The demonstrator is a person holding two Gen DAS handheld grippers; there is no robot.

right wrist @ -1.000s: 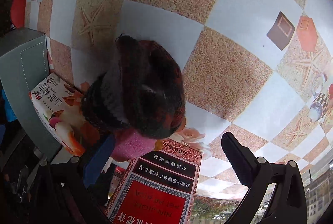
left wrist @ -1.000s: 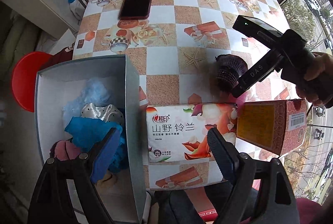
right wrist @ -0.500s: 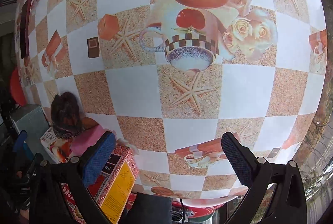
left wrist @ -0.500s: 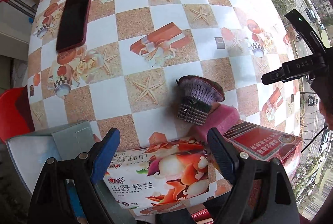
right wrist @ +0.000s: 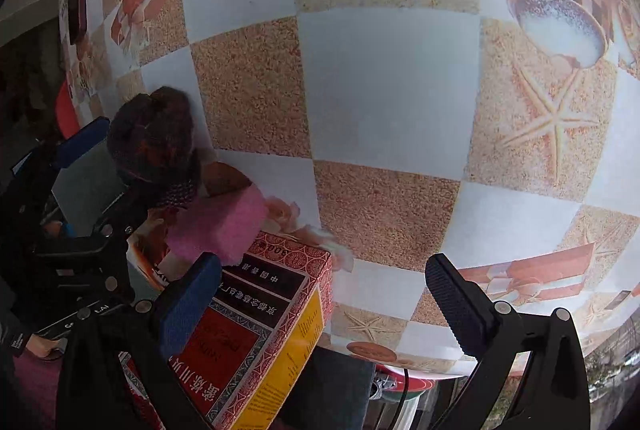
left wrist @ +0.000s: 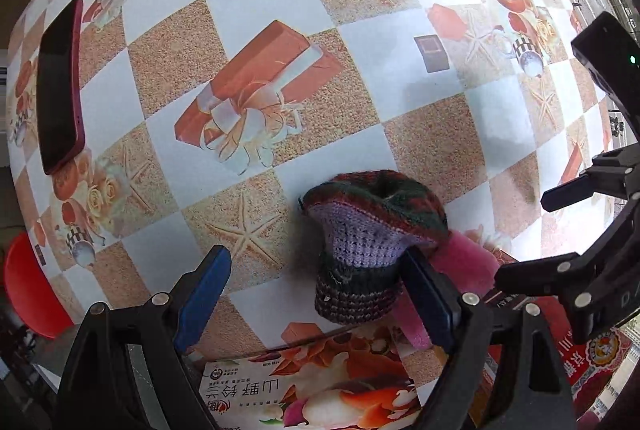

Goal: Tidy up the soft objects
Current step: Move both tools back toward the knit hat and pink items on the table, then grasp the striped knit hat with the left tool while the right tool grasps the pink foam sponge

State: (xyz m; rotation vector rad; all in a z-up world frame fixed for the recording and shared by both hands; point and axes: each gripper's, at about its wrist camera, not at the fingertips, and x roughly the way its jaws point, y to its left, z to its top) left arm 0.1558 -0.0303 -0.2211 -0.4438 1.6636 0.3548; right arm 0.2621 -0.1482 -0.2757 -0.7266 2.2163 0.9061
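Observation:
A knitted hat [left wrist: 370,238], purple with dark red and green bands, lies on the patterned tablecloth [left wrist: 360,42]; it also shows in the right wrist view [right wrist: 154,146]. A pink sponge [left wrist: 466,264] lies against its right side, also seen in the right wrist view [right wrist: 218,222]. My left gripper [left wrist: 316,294] is open, its jaws straddling the hat's near end, the right pad [left wrist: 424,298] touching it. My right gripper [right wrist: 320,306] is open and empty, above a red and yellow carton [right wrist: 256,342]; it also shows at the right of the left wrist view [left wrist: 560,230].
A floral tissue pack [left wrist: 316,390] lies at the near table edge. A dark phone [left wrist: 58,86] lies at the far left. A red stool [left wrist: 28,286] stands beside the table. The grey box's wall [right wrist: 84,182] shows behind the hat.
My left gripper has moved forward from the grey box to the knitted hat and now straddles it. My right gripper has pulled back from the hat to the right.

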